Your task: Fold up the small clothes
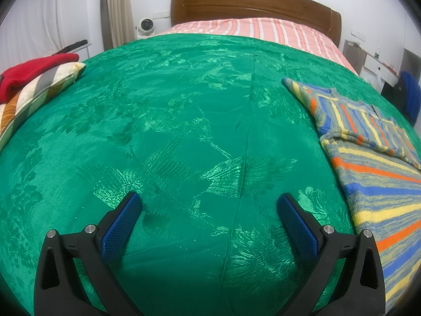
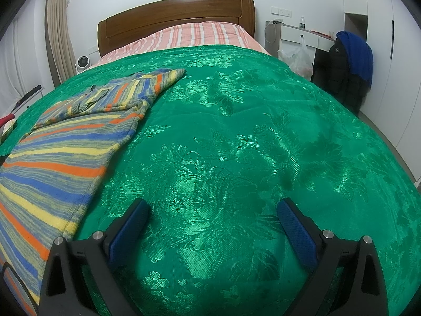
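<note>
A striped knit sweater (image 1: 373, 163) in blue, yellow, orange and grey lies flat on the green bedspread (image 1: 184, 131). It is at the right of the left wrist view and at the left of the right wrist view (image 2: 60, 147). One sleeve stretches toward the headboard. My left gripper (image 1: 209, 202) is open and empty over bare bedspread, left of the sweater. My right gripper (image 2: 213, 208) is open and empty over the bedspread (image 2: 236, 131), right of the sweater.
A striped pillow (image 1: 34, 97) with a red garment (image 1: 31, 71) on it lies at the bed's left edge. The wooden headboard (image 1: 252, 5) and pink striped sheet (image 1: 250, 29) are at the far end. A chair with dark and blue jackets (image 2: 350, 63) stands right of the bed.
</note>
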